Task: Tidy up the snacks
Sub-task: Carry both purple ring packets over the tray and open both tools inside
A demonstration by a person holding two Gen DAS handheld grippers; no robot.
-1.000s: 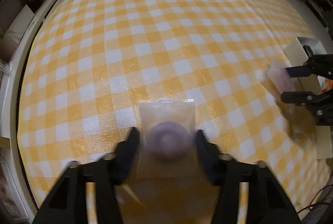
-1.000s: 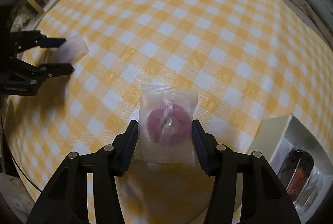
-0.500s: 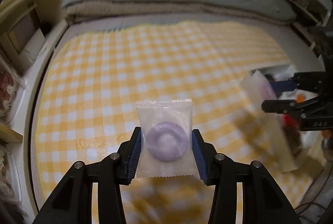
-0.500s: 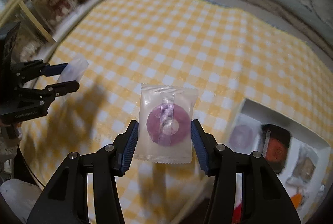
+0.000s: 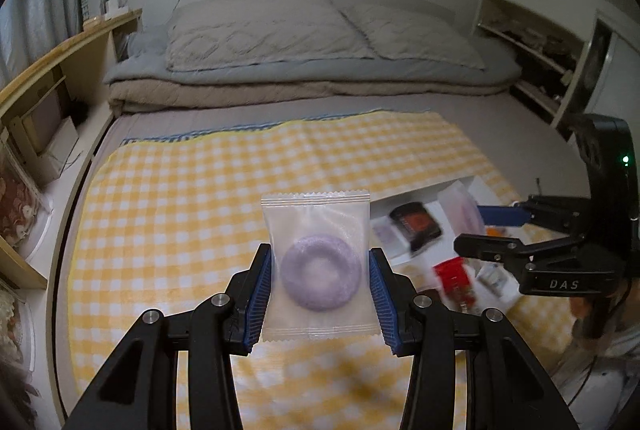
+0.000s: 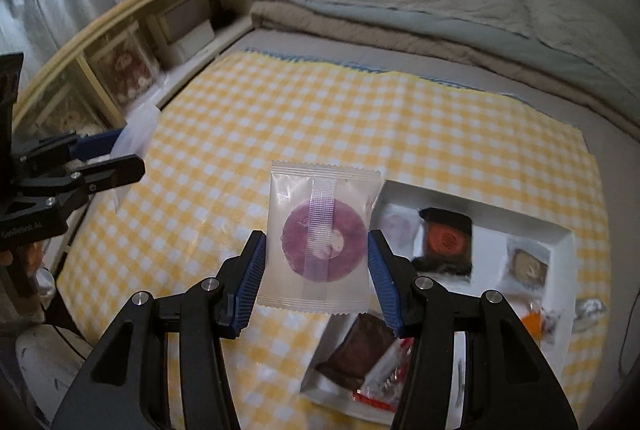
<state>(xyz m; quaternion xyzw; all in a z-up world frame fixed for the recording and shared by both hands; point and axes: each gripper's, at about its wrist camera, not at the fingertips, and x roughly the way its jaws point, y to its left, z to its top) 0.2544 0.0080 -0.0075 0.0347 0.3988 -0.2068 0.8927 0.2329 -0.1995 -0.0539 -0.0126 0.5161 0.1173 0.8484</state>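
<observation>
While both of your grippers are hanging in the air above the yellow-and-white checked cloth (image 6: 400,118), each one is carrying a snack. Your left gripper (image 5: 320,290) is pinching a clear sealed packet with a pale purple ring-shaped sweet (image 5: 319,270) between its blue pads, fingers narrowed onto the packet's side edges. Your right gripper (image 6: 316,270) is clamping a second clear packet holding a darker purple ring with a seam strip down its back (image 6: 322,236) in the same way, just left of and above the white divided tray (image 6: 562,242).

That tray is already holding several wrapped snacks: a dark packet with a red-brown disc (image 6: 446,240), a brown cookie in clear wrap (image 6: 528,266), a dark brown square cake (image 6: 358,352), and a faint purple packet in the near-left compartment. No loose snacks are showing on the cloth, so you are likely nearing the end; both packets you are holding are not yet in a compartment.
</observation>
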